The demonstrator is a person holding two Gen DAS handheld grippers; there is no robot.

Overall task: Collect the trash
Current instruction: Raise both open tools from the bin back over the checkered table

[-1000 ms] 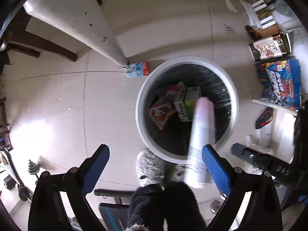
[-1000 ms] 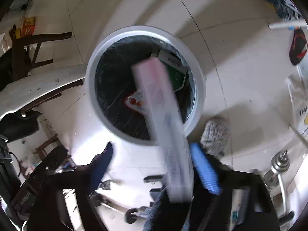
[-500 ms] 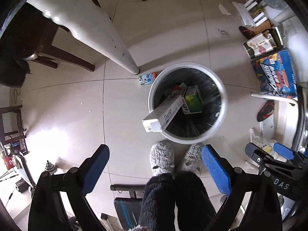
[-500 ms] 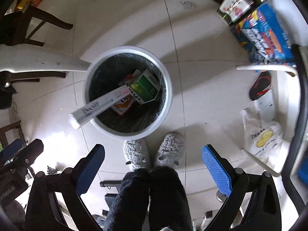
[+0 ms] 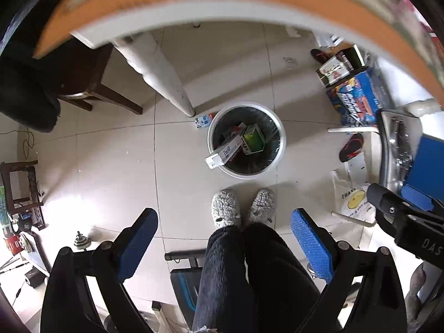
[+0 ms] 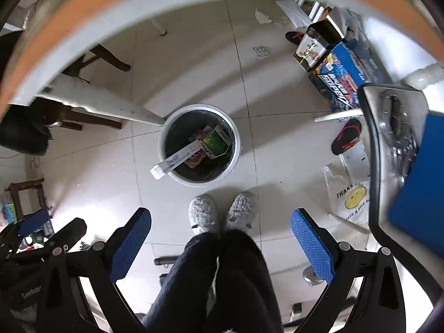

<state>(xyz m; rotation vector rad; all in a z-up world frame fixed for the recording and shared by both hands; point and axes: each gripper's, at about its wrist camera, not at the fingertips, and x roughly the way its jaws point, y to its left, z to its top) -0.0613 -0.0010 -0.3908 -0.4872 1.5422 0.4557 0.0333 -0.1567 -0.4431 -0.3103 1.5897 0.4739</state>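
Now, from the left: the left gripper point(image 5: 224, 238) hangs with jaws spread and empty, lifted well above the floor since a second ago. Centre, the long white box point(image 6: 177, 159), which was dropping then, lies in the white bin point(image 6: 237, 149), one end jutting over the rim. Right, the right gripper point(image 6: 220, 238) is also wide and empty, so that piece looks collected, though loosely.

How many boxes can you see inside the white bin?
3: a long white box leaning out over the rim of the bin, a green box beside it, and a red-and-white one partly buried. More may hide underneath.
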